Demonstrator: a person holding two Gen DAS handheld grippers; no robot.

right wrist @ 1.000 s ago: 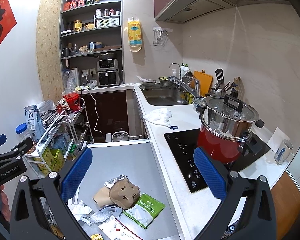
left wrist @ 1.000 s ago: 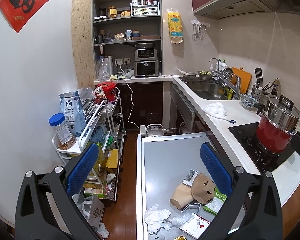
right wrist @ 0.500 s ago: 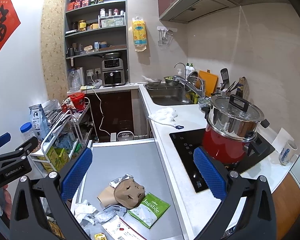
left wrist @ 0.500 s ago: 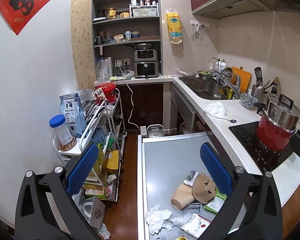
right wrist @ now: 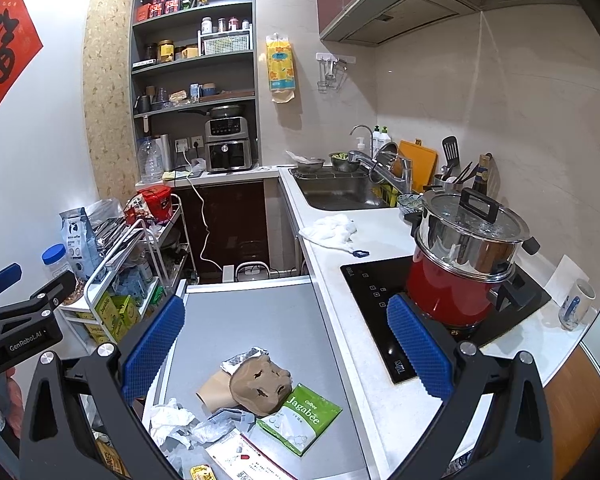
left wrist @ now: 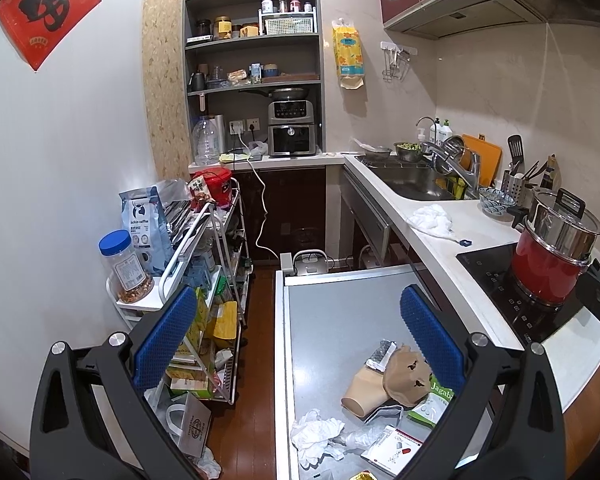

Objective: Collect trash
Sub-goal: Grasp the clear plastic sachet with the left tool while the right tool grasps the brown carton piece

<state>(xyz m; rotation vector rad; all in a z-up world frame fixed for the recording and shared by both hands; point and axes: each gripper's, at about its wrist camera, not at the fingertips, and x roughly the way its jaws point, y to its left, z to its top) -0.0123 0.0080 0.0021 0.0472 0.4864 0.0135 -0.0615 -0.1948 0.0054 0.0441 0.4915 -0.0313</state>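
Trash lies in a heap at the near end of a grey steel table (left wrist: 340,312) (right wrist: 252,320): a tipped paper cup (left wrist: 362,390) (right wrist: 212,390), a crumpled brown bag (left wrist: 406,374) (right wrist: 260,384), a green Jagabee packet (right wrist: 300,416) (left wrist: 432,400), a foil wrapper (left wrist: 380,354) (right wrist: 240,360), crumpled white tissue (left wrist: 314,432) (right wrist: 168,420) and a white printed wrapper (left wrist: 392,450) (right wrist: 240,460). My left gripper (left wrist: 296,336) is open, high above the heap, nothing between its blue pads. My right gripper (right wrist: 286,344) is open too, above the bag and cup.
A wire cart (left wrist: 204,264) full of packets stands left of the table. To the right runs a white counter (right wrist: 340,248) with a cloth (right wrist: 330,230), an induction hob (right wrist: 380,292) bearing a red pot (right wrist: 456,284), a sink (right wrist: 340,194) and a mug (right wrist: 576,304).
Both views have shifted slightly; the right gripper has drifted a little to the right and nearer the heap. Both grippers stay open and the trash has not moved.
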